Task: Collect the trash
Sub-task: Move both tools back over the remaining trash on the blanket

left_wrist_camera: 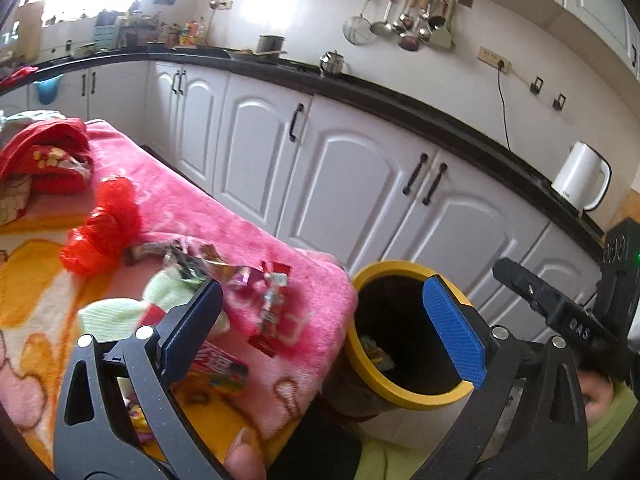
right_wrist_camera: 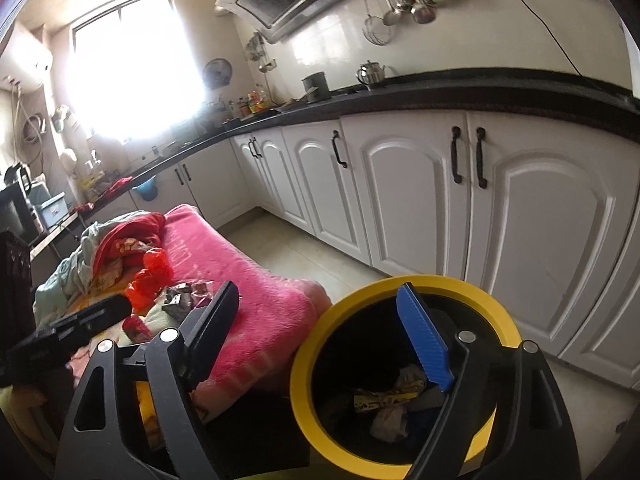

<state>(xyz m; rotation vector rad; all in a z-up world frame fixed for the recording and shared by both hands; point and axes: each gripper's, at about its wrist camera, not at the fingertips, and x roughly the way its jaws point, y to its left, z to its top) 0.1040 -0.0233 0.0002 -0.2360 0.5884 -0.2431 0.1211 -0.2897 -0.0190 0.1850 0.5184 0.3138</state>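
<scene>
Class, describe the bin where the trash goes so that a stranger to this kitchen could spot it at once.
Start at the long row of white cabinets under the black countertop. On the floor in front of them, right beside the corner of the pink blanket, stands the trash bin. It is round and dark inside, with wrappers at the bottom, and its bright yellow rim matches nothing nearby.
</scene>
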